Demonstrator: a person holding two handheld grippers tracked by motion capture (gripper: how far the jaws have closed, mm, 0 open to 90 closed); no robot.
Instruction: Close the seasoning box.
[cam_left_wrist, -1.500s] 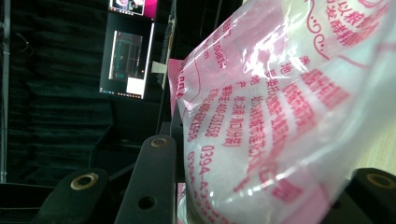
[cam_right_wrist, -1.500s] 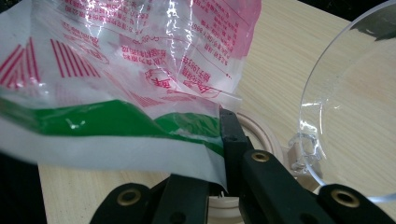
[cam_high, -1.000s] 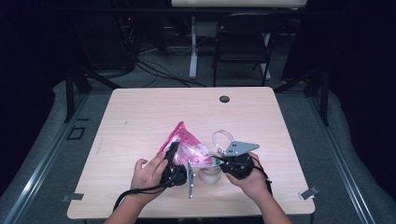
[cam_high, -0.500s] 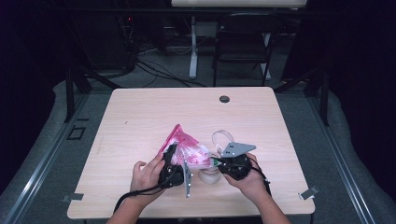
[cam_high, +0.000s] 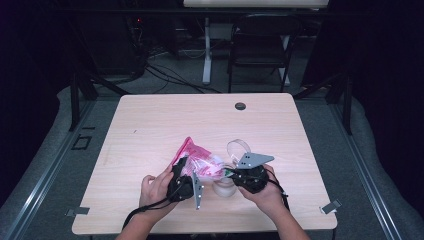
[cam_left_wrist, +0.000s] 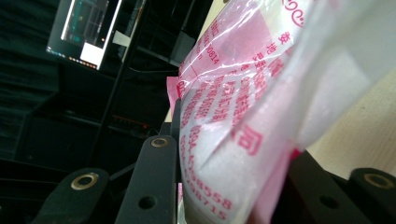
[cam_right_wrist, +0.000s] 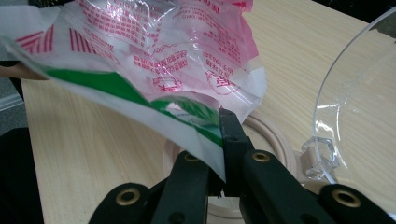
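Currently, both grippers hold one pink printed bag (cam_high: 200, 161) above the table (cam_high: 150, 125), at roughly 6 o'clock of its centre. The left gripper (cam_high: 183, 181) clamps the bag's bulky side between its jaws; the right gripper (cam_high: 231, 173) is pinched tight on the thin green-striped edge (cam_right_wrist: 187, 122).

Risks, as judged:
- Pulling the grippers apart may tear the film at the right-hand pinch, because little material sits between those jaws.
- The edge may slip free for the same reason.
- A round jar (cam_right_wrist: 275, 140) with a hinged clear lid (cam_right_wrist: 359, 88) stands just below, at 3 o'clock of the bag; a dipping hand could knock it.
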